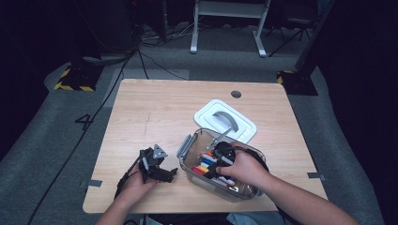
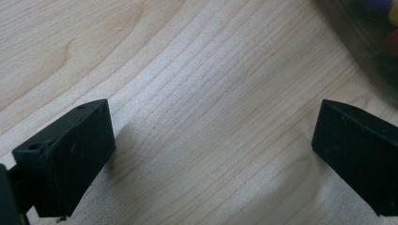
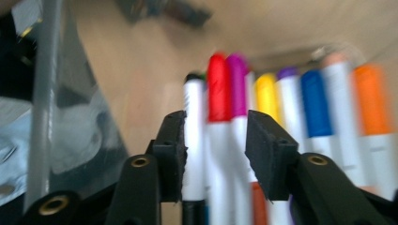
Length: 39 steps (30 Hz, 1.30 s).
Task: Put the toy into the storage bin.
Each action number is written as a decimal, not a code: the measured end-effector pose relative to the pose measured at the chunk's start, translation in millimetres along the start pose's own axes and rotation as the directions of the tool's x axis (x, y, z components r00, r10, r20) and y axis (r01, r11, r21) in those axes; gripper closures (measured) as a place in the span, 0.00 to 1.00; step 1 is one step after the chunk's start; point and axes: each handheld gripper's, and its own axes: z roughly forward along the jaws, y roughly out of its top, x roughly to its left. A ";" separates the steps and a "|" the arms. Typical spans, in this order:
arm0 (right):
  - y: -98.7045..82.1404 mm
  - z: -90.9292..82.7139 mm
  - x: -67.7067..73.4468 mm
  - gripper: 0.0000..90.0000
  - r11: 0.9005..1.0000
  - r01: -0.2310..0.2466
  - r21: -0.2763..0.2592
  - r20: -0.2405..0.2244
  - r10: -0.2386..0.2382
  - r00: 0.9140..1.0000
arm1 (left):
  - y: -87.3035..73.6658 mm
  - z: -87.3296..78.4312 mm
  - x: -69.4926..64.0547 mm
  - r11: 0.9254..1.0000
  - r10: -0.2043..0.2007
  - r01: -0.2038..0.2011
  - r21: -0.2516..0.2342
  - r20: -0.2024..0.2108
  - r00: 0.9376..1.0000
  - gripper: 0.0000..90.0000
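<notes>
A clear plastic container (image 1: 188, 146) stands on the wooden table (image 1: 159, 108) and holds several coloured markers (image 1: 202, 168). My right gripper (image 1: 220, 153) reaches down into it. In the right gripper view that gripper (image 3: 216, 118) is open, and the red-capped marker (image 3: 218, 86) and purple-capped marker (image 3: 237, 79) lie in the gap without being squeezed. Yellow (image 3: 265, 96), blue (image 3: 315, 101) and orange (image 3: 372, 98) caps lie to the right. My left gripper (image 1: 165, 174) rests on the table left of the container. In its own view the left gripper (image 2: 211, 126) is wide open over bare wood.
The container's white lid (image 1: 225, 119) with a grey handle lies on the table just behind it. A cable hole (image 1: 236, 93) sits near the table's far edge. A corner of the container (image 2: 371, 42) shows at the upper right of the left gripper view. Cables run over the floor beyond.
</notes>
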 end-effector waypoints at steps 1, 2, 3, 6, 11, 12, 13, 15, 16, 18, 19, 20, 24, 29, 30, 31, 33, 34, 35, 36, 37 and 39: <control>0.4 -3.8 -0.4 0.65 1.000 -0.005 -0.016 0.007 0.005 1.000 | 0.0 -0.1 0.0 1.000 0.001 -0.001 0.003 0.003 1.000 0.00; 0.9 -9.1 -1.3 0.65 0.999 -0.004 -0.038 0.015 0.004 1.000 | 0.0 -0.1 0.1 1.000 0.000 0.000 0.003 0.004 1.000 0.00; 1.3 -15.0 -2.2 0.65 0.998 -0.002 -0.060 0.026 0.004 1.000 | -0.1 0.0 0.0 1.000 0.000 0.000 0.001 0.003 1.000 0.00; 1.7 -33.6 -6.4 0.62 0.992 0.008 -0.123 0.072 0.001 0.997 | -0.1 0.1 0.0 1.000 0.001 -0.001 0.000 0.003 1.000 0.00; -1.4 -64.2 -23.5 0.57 0.972 -0.004 -0.234 0.144 0.039 0.989 | -0.1 0.0 0.0 1.000 0.001 -0.001 0.001 0.002 1.000 0.00; -2.1 -69.8 -28.4 0.57 0.968 -0.011 -0.250 0.160 0.052 0.986 | -0.1 0.0 0.0 1.000 0.000 0.000 0.001 0.002 1.000 0.00; -2.9 -75.1 -33.5 0.57 0.964 -0.014 -0.266 0.177 0.063 0.982 | -0.1 0.0 0.0 1.000 0.000 0.000 0.001 0.002 1.000 0.00; -4.9 -85.5 -45.4 0.56 0.953 -0.025 -0.303 0.209 0.092 0.974 | -0.1 0.0 0.0 1.000 0.000 0.000 0.001 0.003 1.000 0.00; -5.6 -88.5 -49.5 0.56 0.950 -0.028 -0.310 0.216 0.099 0.971 | -0.2 0.0 -0.1 1.000 0.000 0.000 0.001 0.002 1.000 0.00; -7.3 -93.8 -60.1 0.53 0.945 -0.040 -0.324 0.234 0.121 0.965 | -0.2 0.0 -0.1 1.000 0.000 0.000 0.001 0.003 1.000 0.00; -8.1 -95.4 -65.7 0.53 0.944 -0.046 -0.328 0.245 0.132 0.960 | -0.2 0.0 -0.1 1.000 0.000 0.000 0.001 0.002 1.000 0.00; -8.8 -96.4 -71.5 0.53 0.941 -0.053 -0.335 0.252 0.143 0.957 | -0.3 0.1 -0.1 1.000 0.001 -0.001 0.001 0.002 1.000 0.00; -11.0 -95.1 -96.0 0.51 0.937 -0.068 -0.342 0.278 0.170 0.946 | -2.2 -1.8 -1.9 1.000 -0.017 0.017 0.003 -0.011 1.000 0.00; -13.4 -86.5 -126.9 0.49 0.926 -0.103 -0.363 0.276 0.213 0.937 | -3.9 -3.4 -2.4 1.000 -0.022 0.022 0.002 -0.014 1.000 0.00; -13.5 -85.0 -131.1 0.49 0.926 -0.104 -0.363 0.280 0.215 0.936 | -3.9 -3.3 -2.4 1.000 -0.022 0.022 0.002 -0.014 1.000 0.00; -13.8 -83.2 -135.8 0.48 0.926 -0.110 -0.361 0.281 0.221 0.934 | -3.9 -3.3 -2.4 1.000 -0.022 0.022 0.003 -0.014 1.000 0.00; -13.8 -78.9 -144.1 0.48 0.925 -0.115 -0.362 0.285 0.227 0.931 | -3.9 -3.3 -2.4 1.000 -0.022 0.022 0.003 -0.014 1.000 0.00; -13.8 -76.6 -147.4 0.48 0.925 -0.121 -0.359 0.285 0.233 0.930 | -3.8 -3.4 -2.3 1.000 -0.021 0.021 0.003 -0.014 1.000 0.00; -13.8 -74.1 -151.1 0.48 0.926 -0.120 -0.357 0.287 0.232 0.929 | -3.8 -3.3 -2.4 1.000 -0.022 0.022 0.003 -0.014 1.000 0.00; -13.6 -68.5 -158.2 0.47 0.926 -0.129 -0.356 0.290 0.240 0.926 | -3.8 -3.4 -2.2 1.000 -0.019 0.019 0.003 -0.015 1.000 0.00; -13.6 -68.5 -158.2 0.47 0.926 -0.129 -0.356 0.290 0.240 0.926 | -3.8 -3.4 -2.2 1.000 -0.019 0.019 0.003 -0.015 1.000 0.00; -13.6 -62.8 -164.5 0.47 0.926 -0.131 -0.354 0.293 0.243 0.925 | -3.8 -3.4 -2.3 1.000 -0.021 0.021 0.003 -0.014 1.000 0.00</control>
